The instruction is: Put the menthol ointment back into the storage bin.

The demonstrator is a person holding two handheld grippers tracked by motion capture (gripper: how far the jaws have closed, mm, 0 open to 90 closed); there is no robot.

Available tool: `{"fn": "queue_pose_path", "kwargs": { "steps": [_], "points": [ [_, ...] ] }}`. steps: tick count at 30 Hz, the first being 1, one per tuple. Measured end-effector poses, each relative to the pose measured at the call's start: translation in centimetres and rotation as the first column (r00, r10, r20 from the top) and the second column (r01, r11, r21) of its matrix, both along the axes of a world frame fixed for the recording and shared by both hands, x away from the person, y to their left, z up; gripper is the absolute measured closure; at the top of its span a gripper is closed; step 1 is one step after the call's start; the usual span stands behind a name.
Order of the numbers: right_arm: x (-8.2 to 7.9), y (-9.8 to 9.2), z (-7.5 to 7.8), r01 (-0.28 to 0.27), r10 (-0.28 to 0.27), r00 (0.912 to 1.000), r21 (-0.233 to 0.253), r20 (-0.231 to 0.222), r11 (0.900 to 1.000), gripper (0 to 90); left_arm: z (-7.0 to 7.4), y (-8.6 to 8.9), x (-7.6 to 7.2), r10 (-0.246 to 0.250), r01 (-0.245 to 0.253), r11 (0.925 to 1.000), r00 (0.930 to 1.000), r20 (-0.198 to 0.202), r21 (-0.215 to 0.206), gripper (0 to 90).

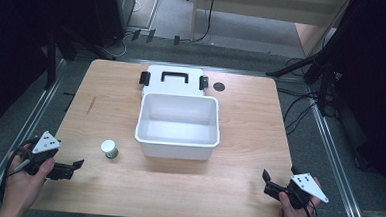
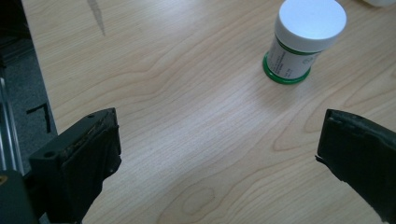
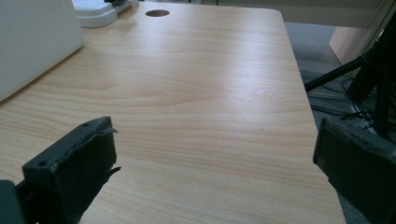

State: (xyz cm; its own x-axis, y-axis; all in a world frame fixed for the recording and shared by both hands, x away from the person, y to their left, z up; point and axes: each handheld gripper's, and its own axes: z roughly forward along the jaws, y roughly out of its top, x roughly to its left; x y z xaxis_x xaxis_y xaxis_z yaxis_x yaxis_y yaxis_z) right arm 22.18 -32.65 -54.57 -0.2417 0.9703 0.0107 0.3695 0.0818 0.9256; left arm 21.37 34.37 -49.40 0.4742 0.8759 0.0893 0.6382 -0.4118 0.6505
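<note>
Wooden counter (image 1: 249, 141): wide bare room at front and right; front edge close to both hands. White plastic bin (image 1: 178, 120): open, centre, its lid (image 1: 174, 79) lying flat behind. Small jar (image 2: 301, 39): white cap, green base, upright just left of the bin; likely light, rigid, smooth-sided, so best pinched across the body below the cap. Left claw (image 2: 217, 149): spread, empty, near the jar. Right claw (image 3: 212, 161): spread, empty, well apart.
</note>
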Motion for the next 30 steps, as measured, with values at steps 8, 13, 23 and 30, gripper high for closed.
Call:
{"fn": "queue_pose_path", "kwargs": {
  "steps": [8, 13, 23, 30],
  "points": [
    [0.0, 0.0, 0.0, 0.000, 0.000, 1.0000, 0.000, -0.002, 1.000, 0.0, 1.7, -2.1, 1.5, -0.093, 0.100, 0.9914, 0.9919, -0.087, 0.084, 0.0],
    [0.0, 0.0, 0.0, 0.002, -0.002, 1.0000, -0.001, -0.003, 1.000, 0.0, 2.4, -3.4, 2.4, -0.146, 0.165, 0.9806, 0.9749, -0.168, 0.106, 0.0],
    [0.0, 0.0, 0.0, 0.001, -0.001, 1.0000, 0.001, -0.004, 1.000, 0.0, 3.6, -4.8, 3.7, -0.188, 0.240, 0.9560, 0.9424, -0.277, 0.169, 3.7],
    [0.0, 0.0, 0.0, 0.000, 0.000, 1.0000, 0.003, -0.002, 1.000, 0.0, 3.4, -6.0, 5.1, -0.189, 0.257, 0.9498, 0.9246, -0.331, 0.178, 4.6]
  ]
}}
